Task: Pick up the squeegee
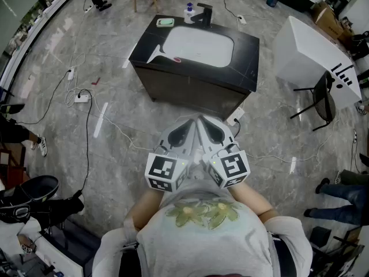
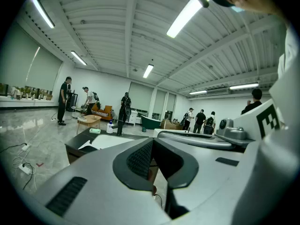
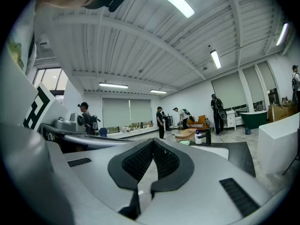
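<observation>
Approach stage: both grippers empty, squeegee well ahead on the sink counter.

The black sink cabinet [image 1: 196, 85] stands well apart from the person, so the step in hand is judged to be the reach. The left gripper [image 2: 151, 142] and right gripper [image 3: 153, 142] are held close together at the chest, each with its jaws closed tip to tip on nothing. One must open wide before arrival and come in across the handle, not along it. The white squeegee [image 1: 154, 55] lies flat on the counter's left front corner, beside the basin. Its long axis seems to run from the basin rim toward that corner, broad end nearest the person, though it is too small to be sure.
</observation>
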{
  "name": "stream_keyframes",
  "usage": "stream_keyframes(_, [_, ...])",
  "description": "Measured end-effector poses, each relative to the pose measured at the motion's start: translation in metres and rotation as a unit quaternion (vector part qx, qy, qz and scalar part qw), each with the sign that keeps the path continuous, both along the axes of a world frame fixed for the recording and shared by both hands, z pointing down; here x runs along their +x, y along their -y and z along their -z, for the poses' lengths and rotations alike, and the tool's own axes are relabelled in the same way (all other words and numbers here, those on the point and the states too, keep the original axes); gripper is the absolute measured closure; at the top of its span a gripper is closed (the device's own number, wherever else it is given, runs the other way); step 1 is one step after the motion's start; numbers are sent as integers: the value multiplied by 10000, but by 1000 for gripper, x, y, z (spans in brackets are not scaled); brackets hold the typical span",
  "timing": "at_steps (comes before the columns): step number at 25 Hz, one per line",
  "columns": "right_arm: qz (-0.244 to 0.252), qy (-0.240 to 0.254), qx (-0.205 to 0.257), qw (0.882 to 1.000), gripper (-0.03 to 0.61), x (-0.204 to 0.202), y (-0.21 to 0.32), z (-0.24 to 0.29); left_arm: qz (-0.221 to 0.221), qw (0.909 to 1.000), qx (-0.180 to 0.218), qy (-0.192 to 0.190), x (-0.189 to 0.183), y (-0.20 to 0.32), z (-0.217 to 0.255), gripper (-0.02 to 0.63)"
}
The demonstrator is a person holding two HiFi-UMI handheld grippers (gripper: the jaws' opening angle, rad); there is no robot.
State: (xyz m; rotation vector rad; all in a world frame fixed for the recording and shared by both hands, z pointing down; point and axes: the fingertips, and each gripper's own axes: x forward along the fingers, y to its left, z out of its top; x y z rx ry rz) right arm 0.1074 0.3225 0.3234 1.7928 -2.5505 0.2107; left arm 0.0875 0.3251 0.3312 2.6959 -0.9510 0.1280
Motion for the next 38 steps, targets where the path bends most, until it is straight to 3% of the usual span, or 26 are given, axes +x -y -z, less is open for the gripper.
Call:
stream_keyframes(17, [-124,-76,-98,9998,555,-10,73,-9,-199,9996,-170,-96,-12,73,-14,604])
stream_keyframes(29, [146,-176,-317,9992,555,-70,161,-30,-208,9993,-313,-33,-71,158,-33,604])
stream_keyframes(38, [486,-414,-547,9965,554,-114,192,-51,-60,9987,-503,-83,-110,194,-52,604])
